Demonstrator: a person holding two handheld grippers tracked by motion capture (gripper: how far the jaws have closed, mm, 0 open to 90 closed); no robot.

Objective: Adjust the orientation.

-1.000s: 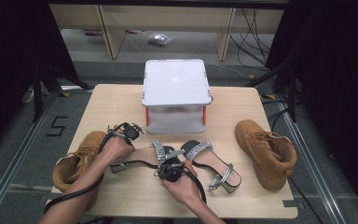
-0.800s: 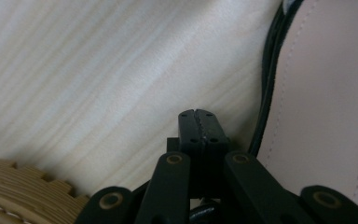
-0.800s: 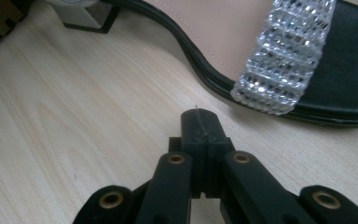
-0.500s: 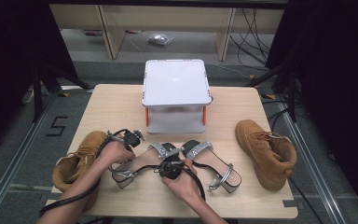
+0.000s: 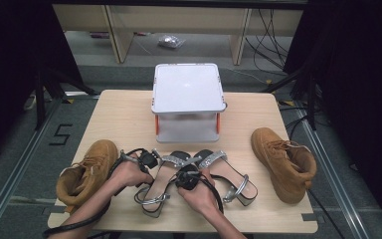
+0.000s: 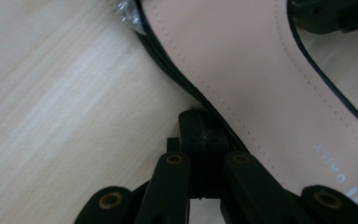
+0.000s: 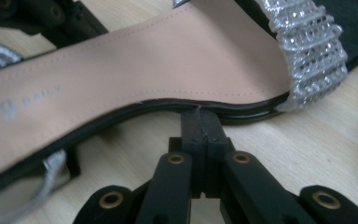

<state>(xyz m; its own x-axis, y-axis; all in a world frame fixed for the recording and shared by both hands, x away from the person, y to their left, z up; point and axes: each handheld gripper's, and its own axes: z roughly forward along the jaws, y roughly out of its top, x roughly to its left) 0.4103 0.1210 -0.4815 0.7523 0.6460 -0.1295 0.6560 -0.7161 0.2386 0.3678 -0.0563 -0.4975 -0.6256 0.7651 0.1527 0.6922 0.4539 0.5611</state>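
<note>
Left gripper (image 6: 200,123): jaws pressed flat together, no gap, nothing between them; tips touch the black sole edge of the left sandal (image 6: 261,70). Right gripper (image 7: 201,123): jaws likewise closed flat on each other, holding nothing, tips butting the same sandal's black sole edge from the opposite side, near its glitter toe strap (image 7: 307,46).

High view: left hand (image 5: 129,172) and right hand (image 5: 196,194) flank the left sandal (image 5: 161,186), which lies angled near the table's (image 5: 119,109) front edge, ankle strap toward the person. Right sandal (image 5: 231,177) just beside it, toes nearly touching.

Left boot (image 5: 87,172) sits close at the left hand's outer side, tight room there. Right boot (image 5: 283,162) well apart near the right edge. Bare wood between sandals and the white stand (image 5: 186,89) farther back; open tabletop either side of the stand.
</note>
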